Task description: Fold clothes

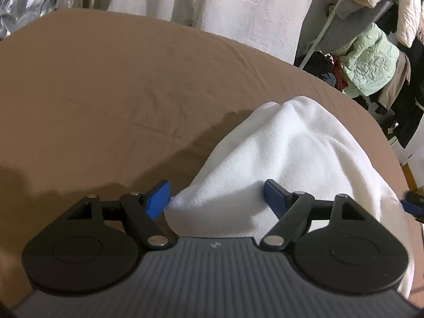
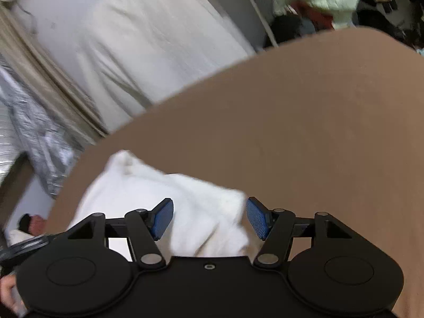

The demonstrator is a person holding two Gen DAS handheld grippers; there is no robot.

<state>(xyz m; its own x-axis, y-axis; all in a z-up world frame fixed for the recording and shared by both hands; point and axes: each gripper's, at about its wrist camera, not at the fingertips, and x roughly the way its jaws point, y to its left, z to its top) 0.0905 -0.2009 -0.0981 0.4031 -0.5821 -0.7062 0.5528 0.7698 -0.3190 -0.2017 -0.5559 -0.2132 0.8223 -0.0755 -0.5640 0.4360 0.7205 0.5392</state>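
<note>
Garment: white fleece cloth [image 1: 291, 159] lies bunched near your edge of the brown sheet-covered bed [image 1: 106, 92] | tongs: left gripper [image 1: 217, 196] and right gripper [image 2: 209, 218] gape over it, gripping nothing | progress: you seem early on, cloth not yet neatly folded.

You are working in a home bedroom: ahead of your left gripper [image 1: 216, 194] stretches a bed under a brown sheet [image 1: 119, 92], pale curtains [image 1: 225, 5] hang beyond it, and a rack heaped with jackets and clothes [image 1: 371, 61] stands off to its right.
</note>
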